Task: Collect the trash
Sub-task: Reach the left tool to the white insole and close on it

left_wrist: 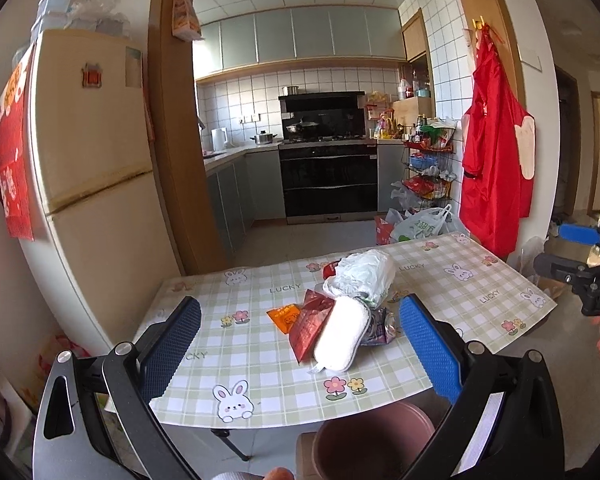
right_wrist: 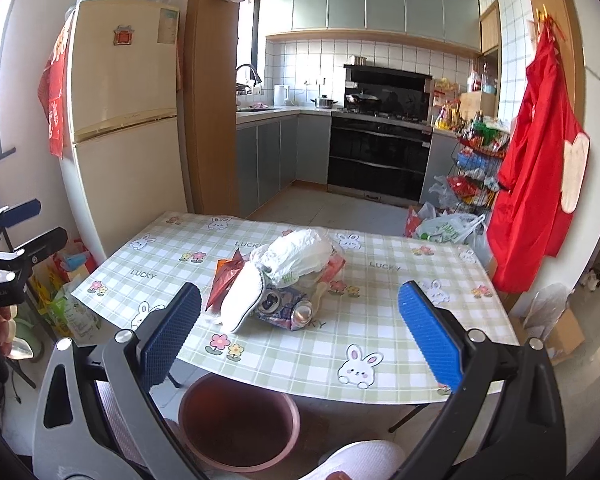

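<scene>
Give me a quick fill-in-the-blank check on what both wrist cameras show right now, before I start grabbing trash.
1. Both the left gripper and the right gripper are ____ and hold nothing.
2. The trash pile lies on the ____.
3. The pink bin stands ____ the table's near edge.
4. The white plastic bag sits at the ____ side of the pile, away from the cameras.

Missing words: open; table; below; far

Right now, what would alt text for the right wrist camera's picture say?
A small heap of trash, with a crumpled white plastic bag, red wrappers and a crushed can, sits on a checked bunny-print tablecloth. The right claw frames it, open and empty, above a pinkish-brown bin at the table's near edge; a kitchen lies beyond.
</scene>
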Tool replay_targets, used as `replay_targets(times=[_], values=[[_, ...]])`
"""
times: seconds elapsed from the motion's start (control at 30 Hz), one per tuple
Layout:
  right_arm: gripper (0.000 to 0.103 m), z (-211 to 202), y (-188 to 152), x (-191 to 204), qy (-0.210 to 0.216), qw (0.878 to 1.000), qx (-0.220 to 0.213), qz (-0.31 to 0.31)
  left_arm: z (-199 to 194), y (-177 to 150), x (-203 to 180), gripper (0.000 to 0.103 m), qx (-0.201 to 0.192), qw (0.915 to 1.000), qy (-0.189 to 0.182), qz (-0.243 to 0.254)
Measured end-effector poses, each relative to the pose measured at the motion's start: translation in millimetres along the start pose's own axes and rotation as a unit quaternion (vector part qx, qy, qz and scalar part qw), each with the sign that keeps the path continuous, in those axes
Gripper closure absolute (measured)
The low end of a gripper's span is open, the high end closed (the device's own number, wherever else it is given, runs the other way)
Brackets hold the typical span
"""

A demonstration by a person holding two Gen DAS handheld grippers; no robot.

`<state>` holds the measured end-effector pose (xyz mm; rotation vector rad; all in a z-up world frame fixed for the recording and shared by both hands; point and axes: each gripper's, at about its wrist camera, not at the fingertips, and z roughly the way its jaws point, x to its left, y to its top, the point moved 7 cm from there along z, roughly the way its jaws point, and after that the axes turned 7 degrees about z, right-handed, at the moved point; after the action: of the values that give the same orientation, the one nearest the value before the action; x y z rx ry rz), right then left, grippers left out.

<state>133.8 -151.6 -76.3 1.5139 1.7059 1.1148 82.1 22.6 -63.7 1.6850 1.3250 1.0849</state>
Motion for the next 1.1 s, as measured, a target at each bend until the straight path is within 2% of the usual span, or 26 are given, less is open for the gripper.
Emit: replay_targets(times=[0.07, 0.13, 0.23, 0.37, 0.57, 0.67, 0.8, 0.93, 1.1], values=[[0.005, 11.3, -11.4, 0.4, 0.010, 1.000, 0.008, 0.005, 9.1, -9.7, 5.0, 0.005, 0.008, 0.9998, -0.004, -0.015], [0.005, 23.4, -22.6, 2.9, 0.022, 1.000, 0.017, 0.006, 19.7, -20.7, 6.1, 0.005, 0.018, 0.9998, 0.002, -0.010], [0.005, 44.9, -38.5, 4.0, 0.036, 0.998, 0.042, 0.018, 34.3, -36.2, 0.3, 0.005, 0.027, 0.9996, -0.010, 0.002], [0.005, 71.9, -54.0, -2.9, 0.048, 0.996, 0.058, 0.056, 59.7, -56.1, -4.1, 0.005, 0.050, 0.9985, -0.022, 0.005], [0.005, 102.6, -71.1, -17.9, 0.046, 0.993, 0.074, 0.079, 91.5, -78.6, 0.4, 0.005, 0.063, 0.9974, -0.031, -0.013], [0.005, 117.5, -76.6, -21.7, 0.059, 0.991, 0.081, 0.091, 102.2, -84.1, -2.6, 0.005, 0.059, 0.9977, -0.032, -0.012], [0.006, 136.1, -88.7, -20.6, 0.063, 0.990, 0.100, 0.077, 118.4, -91.9, -9.4, 0.005, 0.066, 0.9970, -0.039, -0.004], [0.005, 153.2, -100.7, -22.5, 0.073, 0.986, 0.124, 0.082, 138.8, -103.1, -13.8, 0.005, 0.076, 0.9949, -0.061, -0.025], [0.006, 170.9, -109.0, -27.8, 0.043, 0.988, 0.137, 0.053, 164.7, -111.9, -23.6, 0.006, 0.102, 0.9934, -0.050, -0.015]])
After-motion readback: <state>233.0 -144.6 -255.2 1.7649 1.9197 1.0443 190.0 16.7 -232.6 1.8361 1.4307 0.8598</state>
